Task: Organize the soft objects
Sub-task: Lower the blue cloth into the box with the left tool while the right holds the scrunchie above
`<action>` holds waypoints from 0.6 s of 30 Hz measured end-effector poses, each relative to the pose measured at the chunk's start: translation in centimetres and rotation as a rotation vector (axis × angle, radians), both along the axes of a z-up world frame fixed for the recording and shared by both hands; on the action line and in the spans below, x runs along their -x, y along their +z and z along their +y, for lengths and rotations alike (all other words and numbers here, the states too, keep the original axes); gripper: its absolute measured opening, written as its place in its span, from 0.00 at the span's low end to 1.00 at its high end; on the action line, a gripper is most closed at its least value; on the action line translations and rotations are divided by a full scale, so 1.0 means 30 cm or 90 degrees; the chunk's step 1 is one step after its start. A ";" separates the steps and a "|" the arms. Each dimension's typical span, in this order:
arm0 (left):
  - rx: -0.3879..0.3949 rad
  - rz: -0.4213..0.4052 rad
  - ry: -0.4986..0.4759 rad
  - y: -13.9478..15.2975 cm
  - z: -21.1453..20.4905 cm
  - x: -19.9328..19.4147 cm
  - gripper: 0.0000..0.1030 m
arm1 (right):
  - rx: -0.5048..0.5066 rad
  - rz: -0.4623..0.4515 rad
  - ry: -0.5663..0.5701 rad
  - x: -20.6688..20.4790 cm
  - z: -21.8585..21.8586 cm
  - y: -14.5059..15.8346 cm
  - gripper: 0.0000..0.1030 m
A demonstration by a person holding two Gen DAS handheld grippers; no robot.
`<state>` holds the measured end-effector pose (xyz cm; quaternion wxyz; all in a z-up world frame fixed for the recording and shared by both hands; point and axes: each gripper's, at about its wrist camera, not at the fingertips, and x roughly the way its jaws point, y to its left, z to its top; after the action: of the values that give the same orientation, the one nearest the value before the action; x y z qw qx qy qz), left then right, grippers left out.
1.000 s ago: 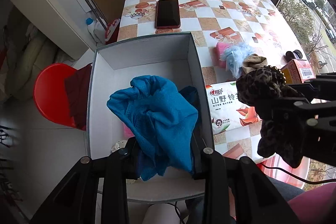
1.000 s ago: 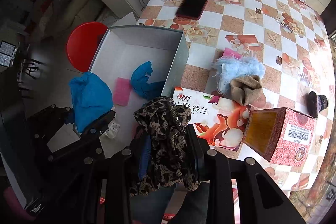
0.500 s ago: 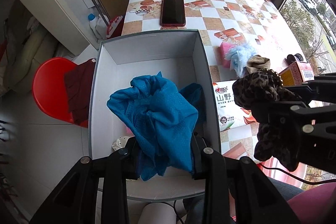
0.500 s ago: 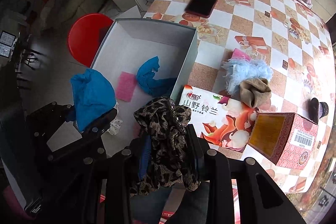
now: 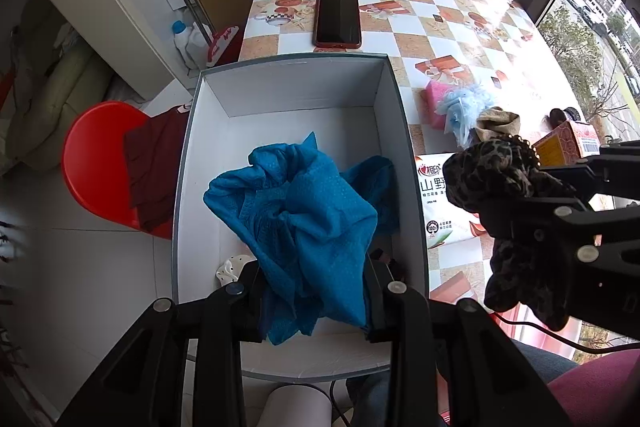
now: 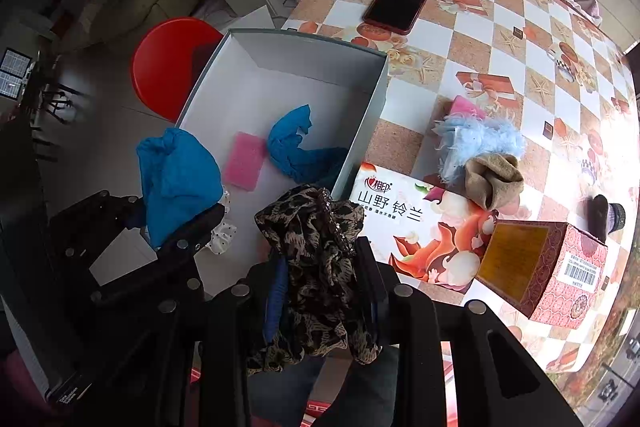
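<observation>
Two cloths are held aloft: the blue cloth (image 5: 304, 227) is clamped in the left gripper (image 5: 316, 291) directly over the open white box (image 5: 280, 95), while the leopard-print cloth (image 6: 320, 267), pinched in the right gripper (image 6: 324, 291), hangs beside the box's near right wall, so the left is judged nearer to dropping.

The box (image 6: 362, 131) is open on top, its far half bare. Nearer in, a pink pad (image 6: 244, 161) and blue cloth (image 6: 298, 147) crowd the floor; tissue pack (image 6: 416, 231) flanks its right wall.
</observation>
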<state>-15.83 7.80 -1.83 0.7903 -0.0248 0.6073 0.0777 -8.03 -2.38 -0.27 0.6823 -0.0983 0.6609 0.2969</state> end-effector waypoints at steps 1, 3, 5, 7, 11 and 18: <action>0.001 0.000 0.001 -0.001 0.002 0.001 0.34 | 0.001 0.000 0.001 0.002 0.003 0.000 0.32; 0.001 0.000 0.002 -0.001 0.003 0.002 0.34 | 0.002 0.001 0.003 0.003 0.007 0.000 0.32; 0.002 0.000 0.002 -0.001 0.005 0.003 0.34 | 0.002 0.000 0.005 0.004 0.010 0.000 0.32; 0.002 0.000 0.001 -0.001 0.005 0.002 0.34 | 0.002 0.001 0.006 0.006 0.014 0.000 0.32; 0.005 0.003 0.006 -0.006 0.011 0.008 0.34 | 0.003 0.001 0.010 0.008 0.020 -0.001 0.32; 0.008 0.002 0.018 -0.011 0.020 0.017 0.34 | 0.007 0.002 0.021 0.017 0.038 -0.003 0.32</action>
<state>-16.35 8.41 -2.17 0.7881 -0.0382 0.6084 0.0848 -8.53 -1.24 -0.37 0.6757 -0.1127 0.6618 0.3046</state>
